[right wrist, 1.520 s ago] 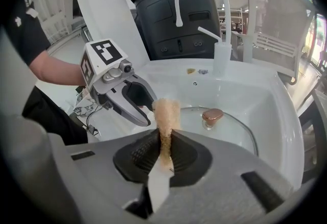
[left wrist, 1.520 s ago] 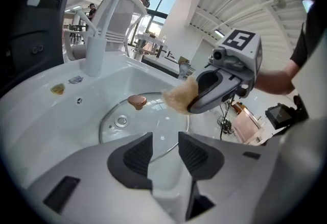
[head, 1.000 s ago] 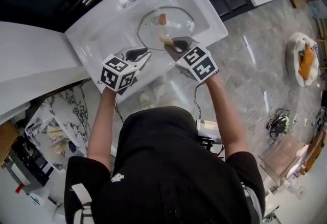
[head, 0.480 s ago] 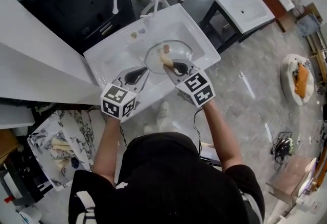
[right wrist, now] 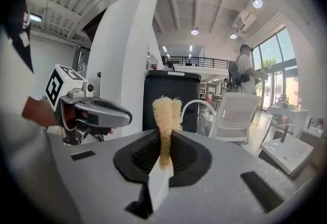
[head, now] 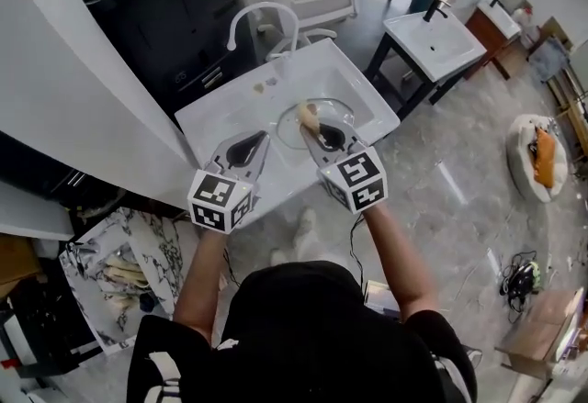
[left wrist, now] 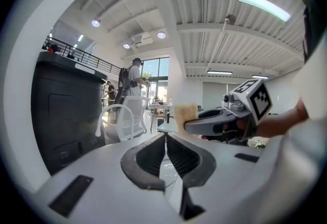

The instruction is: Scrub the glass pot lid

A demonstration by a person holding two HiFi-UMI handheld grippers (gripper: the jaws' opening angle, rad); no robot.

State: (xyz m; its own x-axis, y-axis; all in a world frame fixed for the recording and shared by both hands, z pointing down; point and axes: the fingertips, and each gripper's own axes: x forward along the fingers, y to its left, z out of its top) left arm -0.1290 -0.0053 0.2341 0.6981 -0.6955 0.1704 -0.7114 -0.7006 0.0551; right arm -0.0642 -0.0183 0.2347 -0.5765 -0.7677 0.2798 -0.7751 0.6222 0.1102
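- You are pinching a tan sponge (right wrist: 166,110) between the jaws of your right gripper (right wrist: 167,133). Its frayed end is sticking out past the tips and touching nothing.
- The jaws of your left gripper (left wrist: 166,136) have just been closing and are now pressing together with nothing between them.
- The glass lid (head: 289,130) is lying flat in the basin of the white sink (head: 220,117), in front of the faucet (head: 262,20).
- You are holding both grippers side by side over the sink's near edge.
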